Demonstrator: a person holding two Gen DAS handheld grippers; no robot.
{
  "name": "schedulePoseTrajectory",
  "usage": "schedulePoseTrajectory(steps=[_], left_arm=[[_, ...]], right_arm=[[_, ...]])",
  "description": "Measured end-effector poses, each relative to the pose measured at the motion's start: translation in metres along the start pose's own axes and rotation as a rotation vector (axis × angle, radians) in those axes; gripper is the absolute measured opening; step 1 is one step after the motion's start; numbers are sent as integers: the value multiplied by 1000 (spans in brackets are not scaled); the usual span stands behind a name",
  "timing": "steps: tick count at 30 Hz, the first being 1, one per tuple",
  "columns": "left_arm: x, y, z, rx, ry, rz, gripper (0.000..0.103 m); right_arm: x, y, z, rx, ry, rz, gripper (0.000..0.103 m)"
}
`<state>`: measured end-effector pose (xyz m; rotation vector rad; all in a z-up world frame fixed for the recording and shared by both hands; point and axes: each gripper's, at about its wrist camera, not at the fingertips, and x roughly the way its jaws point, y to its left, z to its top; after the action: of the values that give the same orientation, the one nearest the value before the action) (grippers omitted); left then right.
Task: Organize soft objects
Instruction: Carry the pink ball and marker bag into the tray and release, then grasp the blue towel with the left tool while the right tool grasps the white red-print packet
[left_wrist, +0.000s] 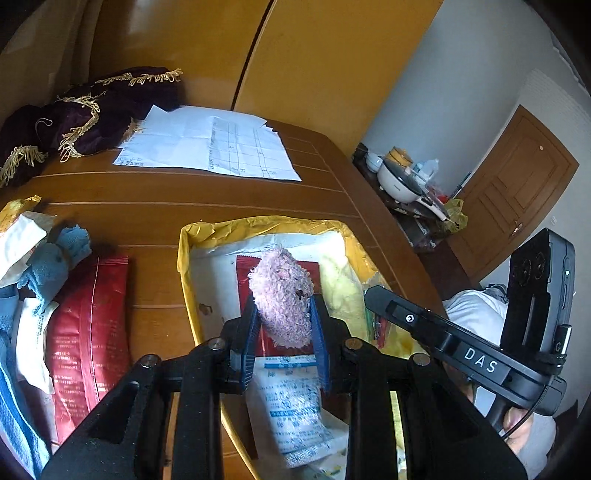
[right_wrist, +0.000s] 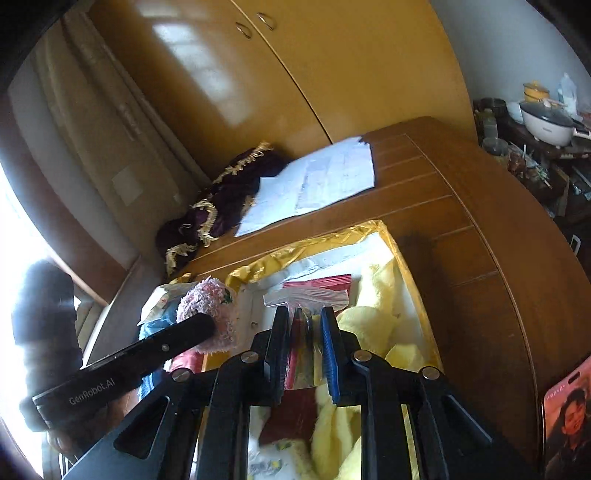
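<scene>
Pink fluffy cloth (left_wrist: 282, 297) sits pinched between the blue pads of the left hand-held gripper (left_wrist: 283, 314), held in the air over the yellow-lined box (left_wrist: 184, 258) on the bench (left_wrist: 147, 206). The right hand-held gripper (right_wrist: 304, 325) stands nearly closed, its jaws just having eased apart a little, with a clear zip bag (right_wrist: 306, 297) still between the pads, above the same box. Inside lie a yellow towel (right_wrist: 369, 321), a red packet (left_wrist: 314, 267) and a white printed sachet (left_wrist: 291, 402). Left of the box are a red pouch (left_wrist: 88, 332) and blue cloth (left_wrist: 55, 258); papers (left_wrist: 207, 144) lie farther back.
</scene>
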<state>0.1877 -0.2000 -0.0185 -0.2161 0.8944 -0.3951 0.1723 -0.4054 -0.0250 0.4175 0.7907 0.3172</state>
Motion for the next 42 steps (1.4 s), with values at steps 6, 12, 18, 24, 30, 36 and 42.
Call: schedulePoseTrajectory(steps=[6,12,18,24,30,36,42], left_arm=[[19,10,-4,-40,56,19,24],[22,12,-7,-35,49,15,24],[22,17,-4,-72,45,-41,33],[6,18,-1,-88,-1,-101,55],[-43,40,-10,-96,-137,-20,59],[-83,102,-23,-186,-215,102,61],[-105,163,-33,-294,-240,190,61]], right_arm=[[28,-15,6,43,74,22,21],[30,-16,5,37,83,61,22],[27,-10,5,20,54,102,31],[23,-13,6,39,39,137,45],[6,4,3,20,-27,186,51],[11,51,-2,-38,0,293,65],[39,99,-8,-88,97,335,65]])
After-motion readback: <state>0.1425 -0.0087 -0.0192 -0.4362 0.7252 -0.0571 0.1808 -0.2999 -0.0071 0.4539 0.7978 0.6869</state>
